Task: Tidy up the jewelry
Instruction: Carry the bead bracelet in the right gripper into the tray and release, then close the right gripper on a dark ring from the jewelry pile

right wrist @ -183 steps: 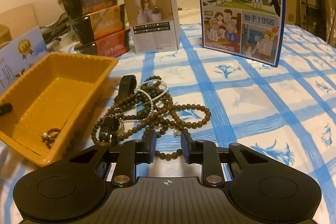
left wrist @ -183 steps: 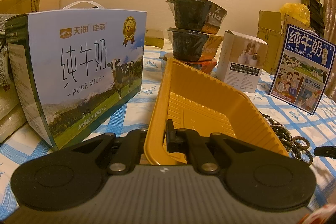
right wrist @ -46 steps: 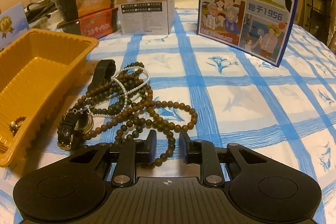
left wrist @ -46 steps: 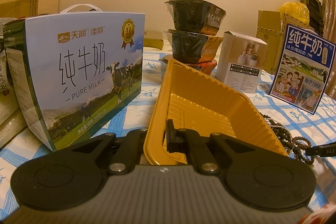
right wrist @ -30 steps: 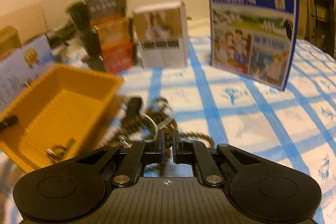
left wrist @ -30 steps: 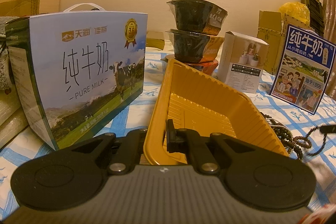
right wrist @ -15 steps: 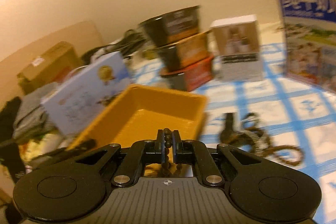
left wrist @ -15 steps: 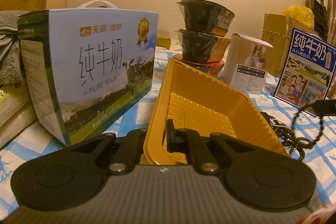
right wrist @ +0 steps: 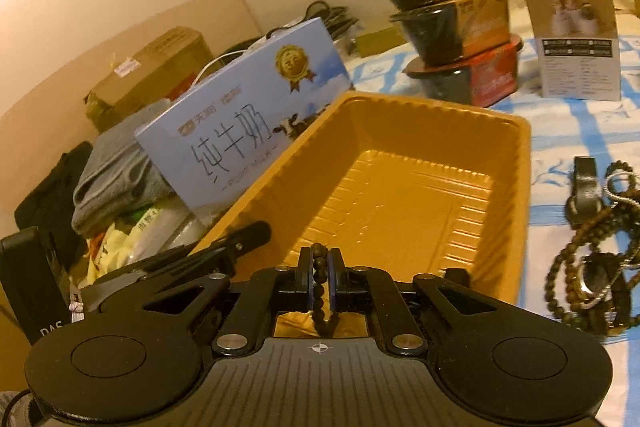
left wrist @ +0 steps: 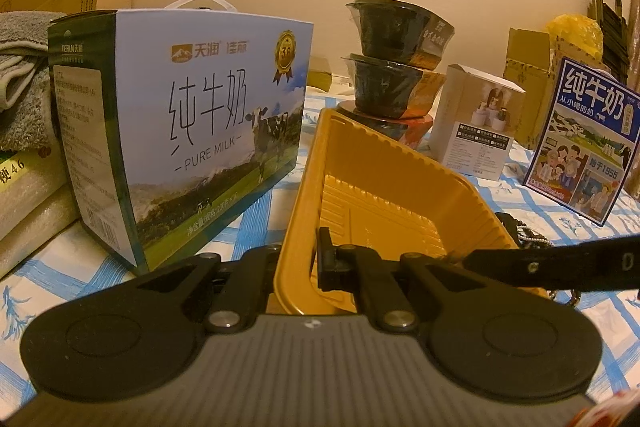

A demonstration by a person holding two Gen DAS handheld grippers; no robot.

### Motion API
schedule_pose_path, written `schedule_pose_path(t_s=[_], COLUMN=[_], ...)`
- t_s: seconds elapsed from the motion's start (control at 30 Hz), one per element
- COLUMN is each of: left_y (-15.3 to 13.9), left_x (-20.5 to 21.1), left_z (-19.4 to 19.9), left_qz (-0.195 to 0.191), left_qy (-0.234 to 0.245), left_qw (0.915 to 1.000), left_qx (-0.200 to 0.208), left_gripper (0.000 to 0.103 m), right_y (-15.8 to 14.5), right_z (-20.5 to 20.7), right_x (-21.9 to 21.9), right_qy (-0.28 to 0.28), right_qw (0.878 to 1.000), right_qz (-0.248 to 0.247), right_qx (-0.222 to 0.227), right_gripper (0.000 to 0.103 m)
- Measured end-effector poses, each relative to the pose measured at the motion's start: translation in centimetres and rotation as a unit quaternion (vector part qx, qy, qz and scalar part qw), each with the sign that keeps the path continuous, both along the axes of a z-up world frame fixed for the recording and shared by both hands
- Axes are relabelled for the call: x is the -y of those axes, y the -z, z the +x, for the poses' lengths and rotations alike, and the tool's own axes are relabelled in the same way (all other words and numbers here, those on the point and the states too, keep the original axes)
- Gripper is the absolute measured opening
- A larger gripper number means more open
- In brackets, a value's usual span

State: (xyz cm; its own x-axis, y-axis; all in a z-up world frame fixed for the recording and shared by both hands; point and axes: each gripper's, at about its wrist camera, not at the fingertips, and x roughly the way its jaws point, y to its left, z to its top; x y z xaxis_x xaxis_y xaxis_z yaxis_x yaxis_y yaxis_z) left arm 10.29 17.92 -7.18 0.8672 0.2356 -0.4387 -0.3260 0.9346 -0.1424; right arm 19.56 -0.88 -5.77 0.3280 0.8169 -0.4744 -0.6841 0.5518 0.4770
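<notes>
Task partly done, by look of it. Yellow tray (right wrist: 400, 187) floor showed bare; its near end hidden behind grippers. Tangle of remaining jewelry (right wrist: 596, 255), beads plus watch, lay on counter (right wrist: 568, 131) at 3 o'clock of tray.

Right hand-held gripper (right wrist: 319, 269) was clamped on dark bead strand (right wrist: 319, 291), over tray's near end, 6 o'clock side; strand dangled below.

Left hand-held gripper (left wrist: 298, 259) was pinched onto tray's near rim, steadying it.

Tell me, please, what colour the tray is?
The tray is orange-yellow, clearest in the right wrist view.
</notes>
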Motion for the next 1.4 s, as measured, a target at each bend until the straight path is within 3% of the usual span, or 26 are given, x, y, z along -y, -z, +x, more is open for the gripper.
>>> schedule_pose_path(t_s=[0.23, 0.43, 0.8, 1.2, 1.4], left_y=[0.1, 0.2, 0.4, 0.4, 0.3], left_x=[0.0, 0.0, 0.1, 0.1, 0.1], left_z=[0.2, 0.1, 0.2, 0.1, 0.1], left_qz=[-0.001, 0.001, 0.006, 0.008, 0.009], left_qy=[-0.002, -0.004, -0.005, -0.004, -0.004], left_qw=[1.0000, 1.0000, 0.9999, 0.9999, 0.9999], left_qx=[-0.002, -0.005, -0.007, -0.007, -0.007], left_gripper=[0.005, 0.005, 0.005, 0.005, 0.005], right_y=[-0.7, -0.1, 2.7, 3.8, 4.4], right_z=[-1.0, -2.2, -2.0, 0.4, 1.5], right_x=[1.0, 5.2, 13.0, 11.5, 10.7], right_qy=[0.013, 0.070, 0.199, 0.193, 0.185], right_qw=[1.000, 0.997, 0.977, 0.971, 0.971], right_qz=[0.002, -0.007, -0.078, -0.136, -0.143], right_qx=[0.019, 0.024, 0.003, 0.048, 0.048], right_gripper=[0.012, 0.031, 0.032, 0.032, 0.032])
